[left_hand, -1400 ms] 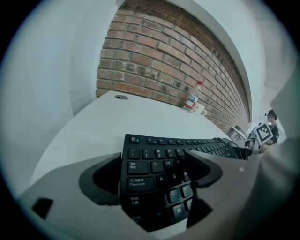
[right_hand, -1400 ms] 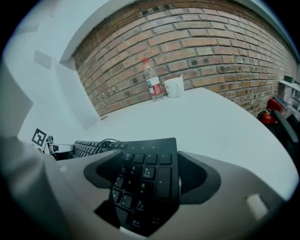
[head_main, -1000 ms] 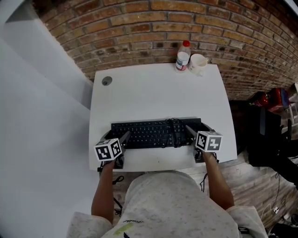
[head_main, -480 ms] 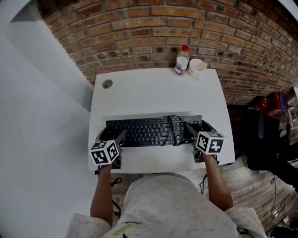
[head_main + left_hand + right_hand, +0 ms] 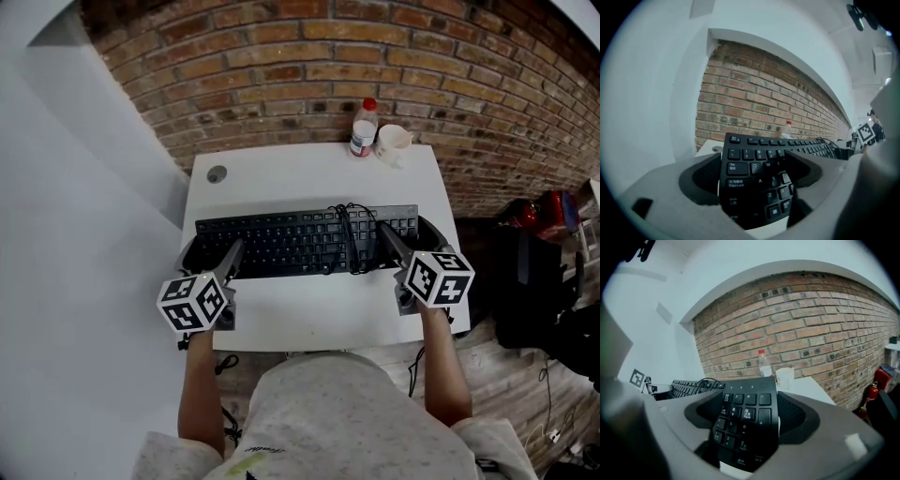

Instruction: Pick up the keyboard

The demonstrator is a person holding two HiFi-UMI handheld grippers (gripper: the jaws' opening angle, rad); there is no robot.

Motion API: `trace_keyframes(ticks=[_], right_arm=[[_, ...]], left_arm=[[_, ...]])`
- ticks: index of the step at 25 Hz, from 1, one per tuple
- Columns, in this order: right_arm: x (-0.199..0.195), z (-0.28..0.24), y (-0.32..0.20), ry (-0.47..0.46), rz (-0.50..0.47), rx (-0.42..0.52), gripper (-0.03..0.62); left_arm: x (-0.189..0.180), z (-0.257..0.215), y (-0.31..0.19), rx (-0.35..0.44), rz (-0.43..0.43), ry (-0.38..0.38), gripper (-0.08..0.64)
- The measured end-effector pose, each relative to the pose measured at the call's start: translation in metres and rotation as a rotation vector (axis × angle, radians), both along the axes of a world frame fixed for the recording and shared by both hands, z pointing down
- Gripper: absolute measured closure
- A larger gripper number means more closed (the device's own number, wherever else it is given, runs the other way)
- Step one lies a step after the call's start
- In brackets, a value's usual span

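The left hand-held gripper [image 5: 210, 259] is clamped on the left end of the long black computer keyboard [image 5: 291, 242], with one jaw lying over the letter keys. The right hand-held gripper [image 5: 411, 240] is clamped in the same way on the number-pad end. The keyboard spans the gap between the two, lying parallel to the near edge of the white rectangular table [image 5: 309, 314]. Whether it touches the table top cannot be told. A black coiled cable [image 5: 347, 223] lies across the keys just inside the right hand-held gripper. Ahead of both, a broad bare stretch of table runs to the far edge. There a clear plastic bottle with a red cap [image 5: 364, 128] and a white mug [image 5: 394, 142] stand side by side, well beyond the right hand-held gripper, against the red brick wall [image 5: 328, 56]. A round grey cable hole [image 5: 217, 173] sits ahead of the left hand-held gripper, near the table's far left corner.
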State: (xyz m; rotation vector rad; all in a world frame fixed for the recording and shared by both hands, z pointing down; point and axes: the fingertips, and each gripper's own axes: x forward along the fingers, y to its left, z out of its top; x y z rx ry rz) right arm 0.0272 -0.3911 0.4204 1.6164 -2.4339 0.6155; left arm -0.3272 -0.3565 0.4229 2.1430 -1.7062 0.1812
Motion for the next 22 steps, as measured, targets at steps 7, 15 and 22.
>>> trace_keyframes(ticks=[7, 15, 22], right_arm=[[-0.003, -0.056, -0.004, -0.022, -0.009, 0.115, 0.218], [-0.007, -0.112, 0.003, -0.02, -0.017, 0.247, 0.216], [-0.012, -0.133, 0.01, -0.021, -0.01, 0.31, 0.216]], left_arm=[[-0.002, -0.06, -0.001, 0.121, -0.013, -0.014, 0.144], [-0.006, -0.112, 0.01, 0.243, -0.035, -0.013, 0.144], [-0.01, -0.131, 0.016, 0.315, -0.038, -0.01, 0.143]])
